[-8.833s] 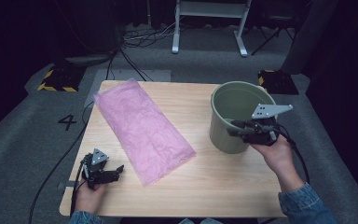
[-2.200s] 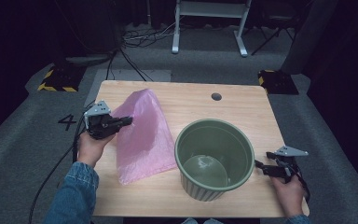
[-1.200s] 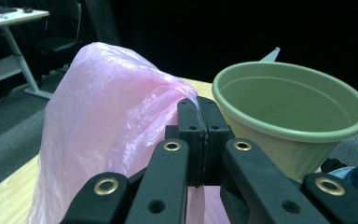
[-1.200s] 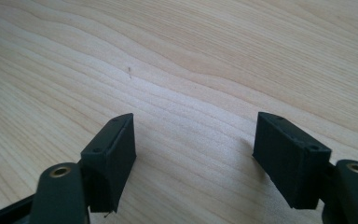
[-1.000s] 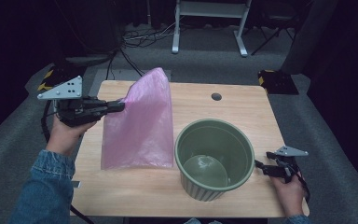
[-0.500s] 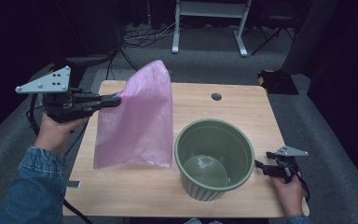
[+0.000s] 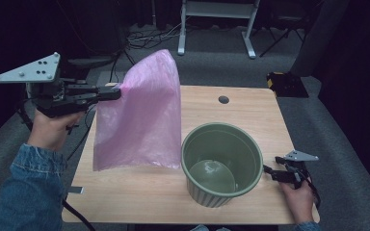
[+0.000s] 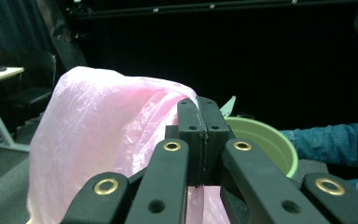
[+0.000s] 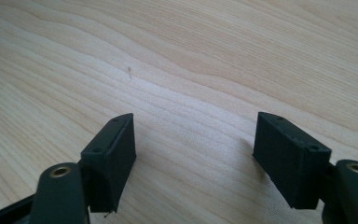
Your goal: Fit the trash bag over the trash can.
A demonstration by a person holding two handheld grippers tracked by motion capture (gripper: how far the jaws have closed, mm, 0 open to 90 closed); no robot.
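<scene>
A pink plastic bag (image 7: 142,115) hangs in the air over the left half of the wooden table (image 7: 231,110), its lower edge just above the tabletop. My left gripper (image 7: 114,92) is shut on the bag's upper left corner and holds it up level; in the left gripper view the jaws pinch the pink bag (image 8: 98,149) at the left gripper's (image 8: 203,140) tips. A green ribbed bucket (image 7: 221,163) stands upright and empty right of the bag, its rim (image 8: 265,140) behind the jaws. My right gripper (image 7: 269,172) rests open near the bucket's right side, nothing between its jaws, my right gripper (image 9: 193,154) over bare wood.
A round cable hole (image 7: 223,99) sits at the table's far side. Beyond the table stand a white frame (image 7: 217,19) and cables on grey carpet. A yellow-black block (image 7: 284,82) lies on the floor at the far right corner.
My left gripper has risen and drawn left with the bag corner, lifting the bag higher off the table. The right gripper and the bucket have stayed put.
</scene>
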